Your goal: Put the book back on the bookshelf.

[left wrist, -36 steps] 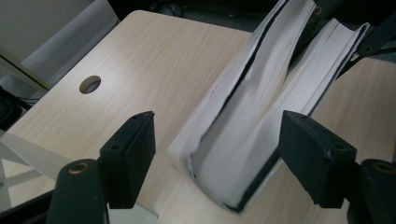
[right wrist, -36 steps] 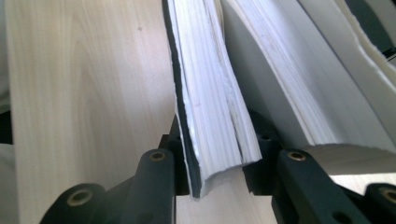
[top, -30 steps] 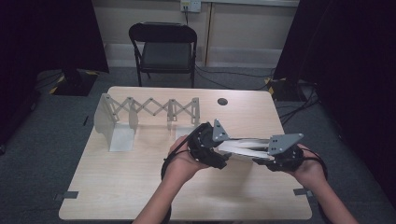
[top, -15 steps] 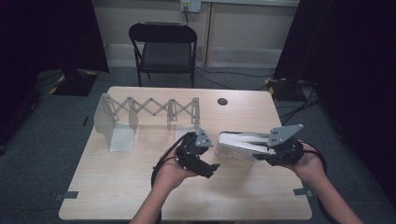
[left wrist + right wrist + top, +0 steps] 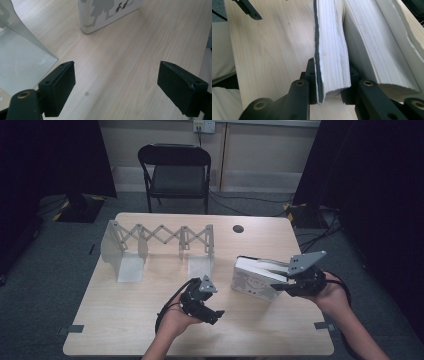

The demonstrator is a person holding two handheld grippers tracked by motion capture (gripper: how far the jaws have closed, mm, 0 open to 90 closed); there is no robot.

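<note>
The book (image 5: 257, 277) stood on its edge on the desk (image 5: 125, 320), well to the right of the folding metal rack (image 5: 157, 237) and a little nearer the person. The right tongs (image 5: 282, 286) were pinching a bundle of its pages together with the cover at the book's right end; in the right gripper view the pads pressed on both sides of that wad (image 5: 332, 65), while the other pages fanned off beside it. The left tongs (image 5: 216, 314) sat just left of the book and apart from it, low over the desk, jaws spread with only bare wood between them, having just been opening.
</note>
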